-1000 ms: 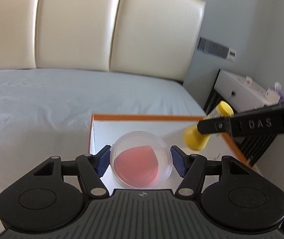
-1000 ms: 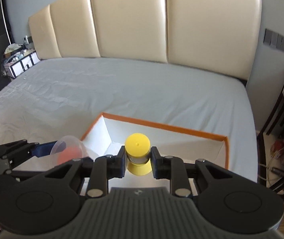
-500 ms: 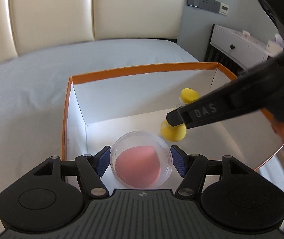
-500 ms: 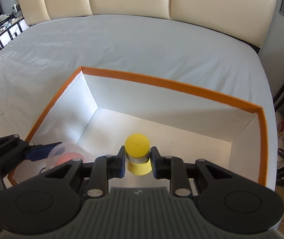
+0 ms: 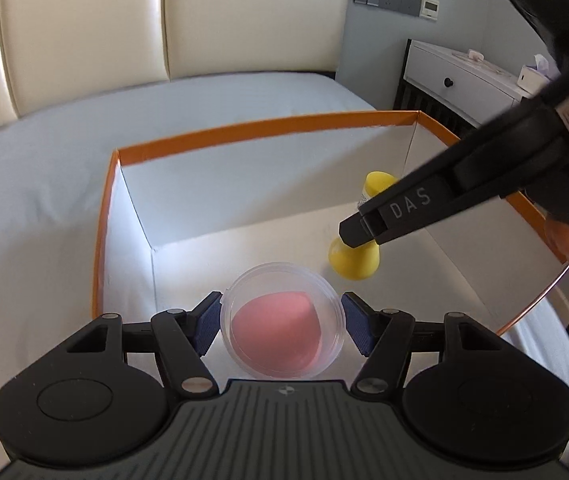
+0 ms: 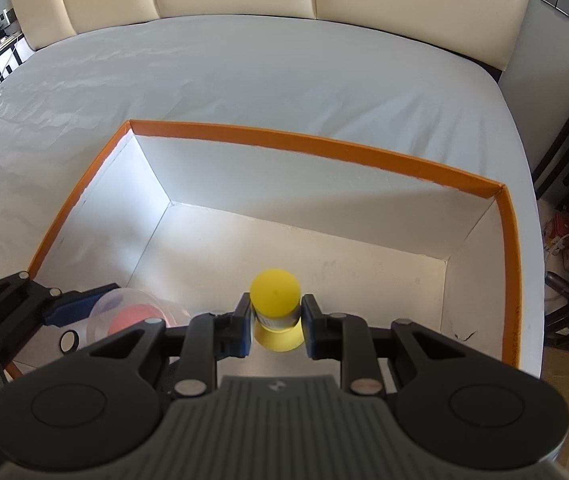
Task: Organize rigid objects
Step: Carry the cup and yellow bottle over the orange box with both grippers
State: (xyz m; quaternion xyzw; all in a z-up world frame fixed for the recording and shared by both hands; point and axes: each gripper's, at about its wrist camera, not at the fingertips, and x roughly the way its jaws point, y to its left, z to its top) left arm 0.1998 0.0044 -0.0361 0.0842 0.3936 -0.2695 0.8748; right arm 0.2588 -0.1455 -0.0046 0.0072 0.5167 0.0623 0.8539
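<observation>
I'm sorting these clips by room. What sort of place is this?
Most likely a bedroom. A wide bed with a pale grey sheet fills the view, backed by a cream padded headboard, and a white drawer nightstand stands beside it. The orange-rimmed box sits on the bed.

Daylight, soft and even; both wrist views usable, with heavy fisheye bend.

Light seems to enter from my right, though I see no window. Inside the box (image 6: 368, 208) the far wall lies in shadow and the floor shines pale, with a bright strip at the left corner (image 5: 152, 240). The headboard (image 5: 84, 32) shows mild glare along its seams. Straight edges bow outward and the corners go black. My right gripper (image 5: 358, 236) looks slightly smeared in the left view.
</observation>
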